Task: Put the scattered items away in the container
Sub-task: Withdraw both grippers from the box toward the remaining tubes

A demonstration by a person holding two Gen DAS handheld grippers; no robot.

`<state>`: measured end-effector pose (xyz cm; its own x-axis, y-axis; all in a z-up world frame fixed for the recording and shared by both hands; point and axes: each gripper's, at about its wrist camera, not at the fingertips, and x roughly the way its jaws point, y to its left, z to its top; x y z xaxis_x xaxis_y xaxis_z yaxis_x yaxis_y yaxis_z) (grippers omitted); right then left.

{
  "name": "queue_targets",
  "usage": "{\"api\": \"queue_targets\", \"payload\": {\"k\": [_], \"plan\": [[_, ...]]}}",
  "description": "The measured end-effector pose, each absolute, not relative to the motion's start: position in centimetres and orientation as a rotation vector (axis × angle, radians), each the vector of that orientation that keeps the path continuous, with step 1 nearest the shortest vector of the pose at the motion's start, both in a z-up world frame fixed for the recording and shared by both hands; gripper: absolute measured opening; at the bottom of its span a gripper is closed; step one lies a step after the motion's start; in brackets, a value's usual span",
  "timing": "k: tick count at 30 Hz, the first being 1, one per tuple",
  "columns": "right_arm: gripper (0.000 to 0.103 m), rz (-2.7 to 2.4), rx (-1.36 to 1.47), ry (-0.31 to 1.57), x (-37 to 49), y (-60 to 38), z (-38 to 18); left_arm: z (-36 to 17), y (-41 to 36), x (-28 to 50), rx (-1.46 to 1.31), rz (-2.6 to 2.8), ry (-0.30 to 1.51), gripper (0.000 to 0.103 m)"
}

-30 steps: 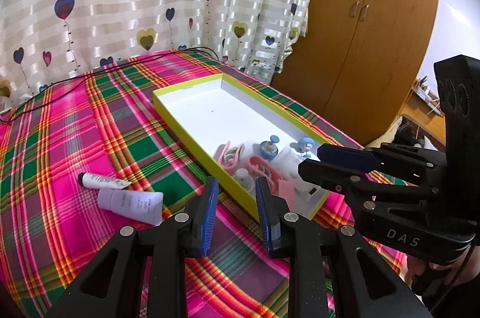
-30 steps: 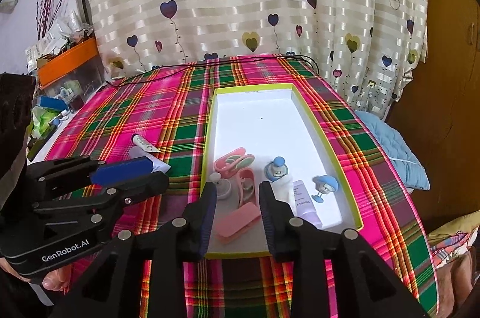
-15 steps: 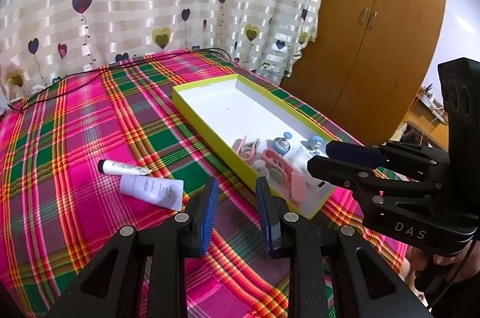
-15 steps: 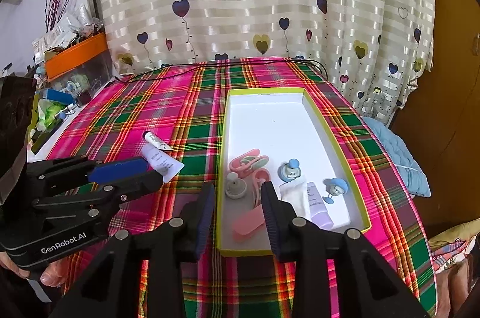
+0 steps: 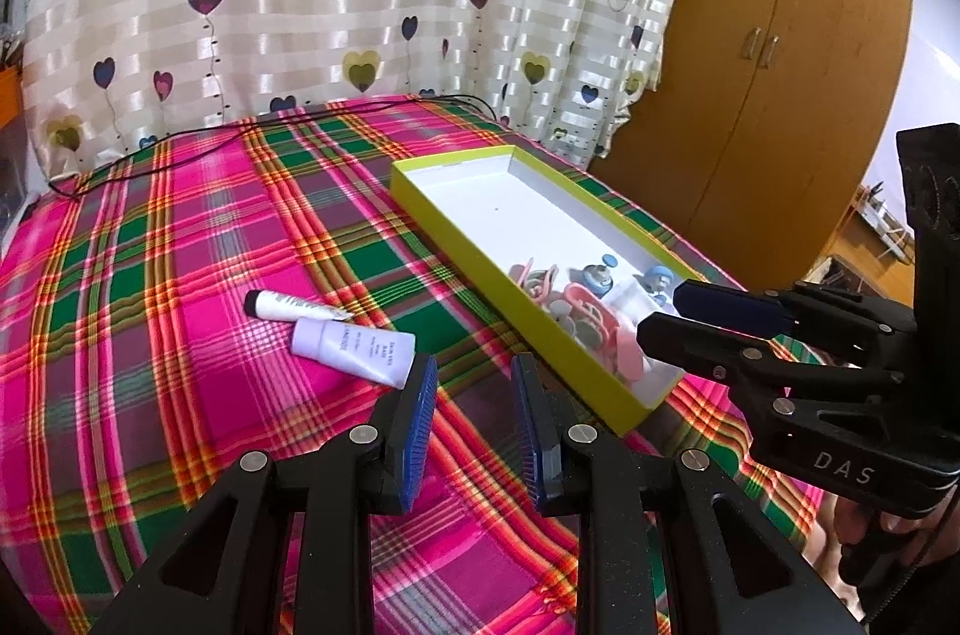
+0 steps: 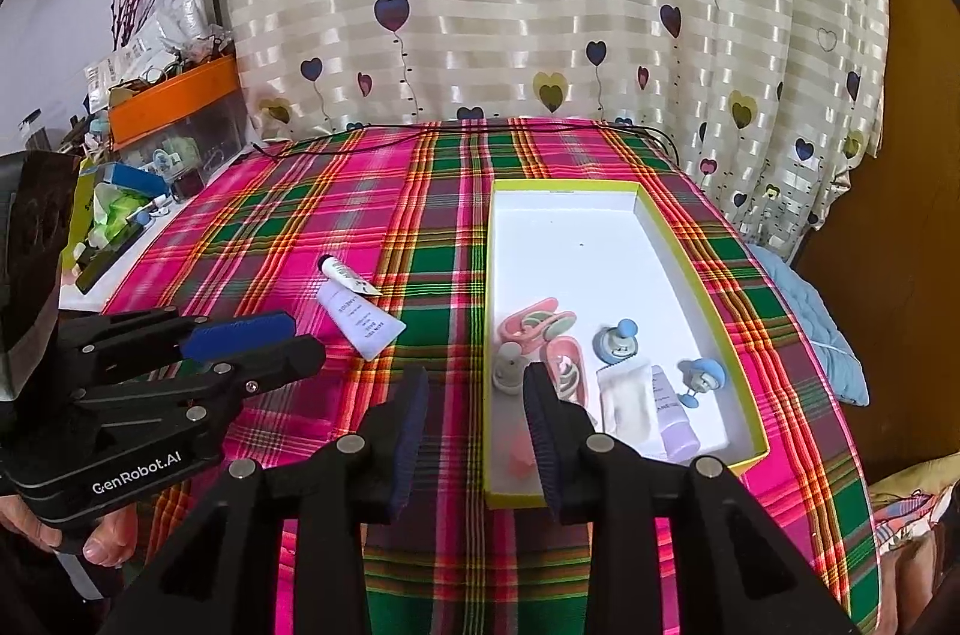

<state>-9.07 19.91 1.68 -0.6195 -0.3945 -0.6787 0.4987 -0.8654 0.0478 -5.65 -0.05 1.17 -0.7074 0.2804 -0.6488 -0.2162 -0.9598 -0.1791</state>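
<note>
The left gripper (image 5: 474, 401), marked "GenRobot.AI", and the right gripper (image 6: 474, 416), marked "DAS", both gaped, empty. At ten o'clock lay a lavender printed tube (image 5: 354, 342) touching a white black-capped tube (image 5: 294, 305); at one o'clock, the yellow-green rectangular box (image 5: 456, 233).

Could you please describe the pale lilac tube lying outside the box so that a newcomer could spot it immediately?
Start at the plaid tablecloth and find the yellow-green box; the lilac tube lies on the cloth to its left, outside it. Beside it lies a thinner white tube with a black cap. The lilac one is wider and flatter, with dark print on its body.
</note>
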Motion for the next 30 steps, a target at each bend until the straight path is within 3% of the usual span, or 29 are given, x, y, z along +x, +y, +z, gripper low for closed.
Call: {"api": "queue_targets", "payload": {"k": [30], "plan": [[0.034,-2.407,0.98,0.203,-8.6,19.1,1.0,0.4,-2.0,-4.6,-1.085,2.7,-0.146,0.026]]}}
